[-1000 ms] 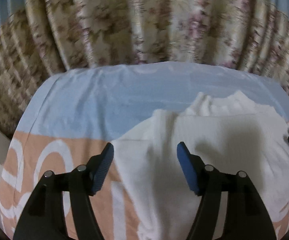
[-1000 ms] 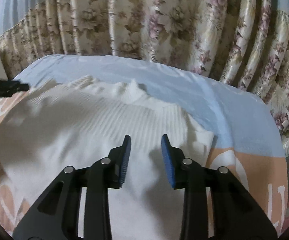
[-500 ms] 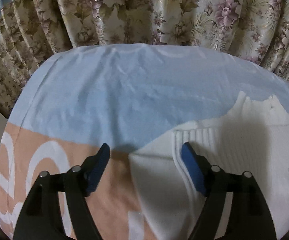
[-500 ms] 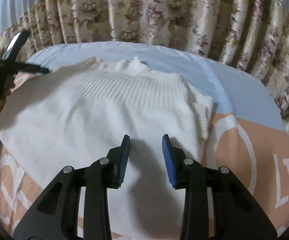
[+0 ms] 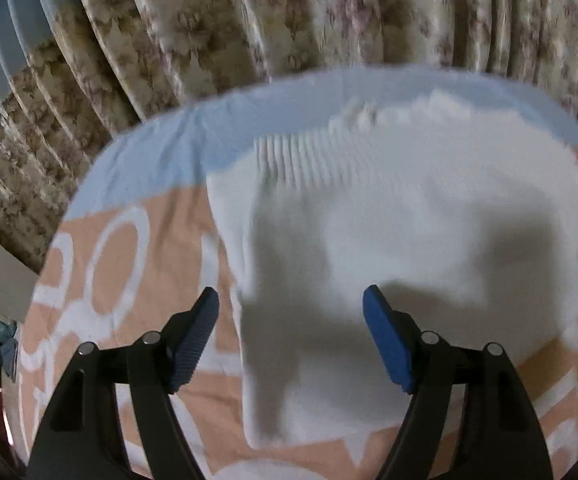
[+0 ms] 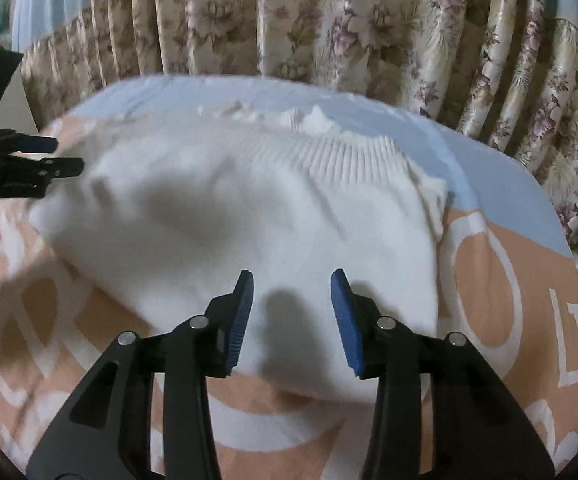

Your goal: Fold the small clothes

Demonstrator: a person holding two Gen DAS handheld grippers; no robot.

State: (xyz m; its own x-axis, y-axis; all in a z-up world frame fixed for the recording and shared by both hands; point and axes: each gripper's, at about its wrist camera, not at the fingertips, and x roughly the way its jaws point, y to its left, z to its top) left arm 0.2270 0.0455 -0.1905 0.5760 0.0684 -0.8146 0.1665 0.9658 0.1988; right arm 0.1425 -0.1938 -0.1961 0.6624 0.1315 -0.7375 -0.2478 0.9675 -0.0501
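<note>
Lying on a peach-and-blue bedsheet (image 6: 509,280) is a white sweater (image 6: 249,208), floral curtains (image 6: 329,20) behind. Left gripper (image 5: 291,312) spread wide and empty; right gripper (image 6: 292,284) opening, pinching nothing.

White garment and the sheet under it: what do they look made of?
Garment: looks like a soft knit, matte, probably cotton or a wool blend; the ribbed band along its far edge and its thick, rounded folds suggest that. Sheet: thin, smooth woven cloth, matte, with printed white letters on peach and a plain blue part; it lies flat with fine creases. The exact fibres cannot be told.
</note>
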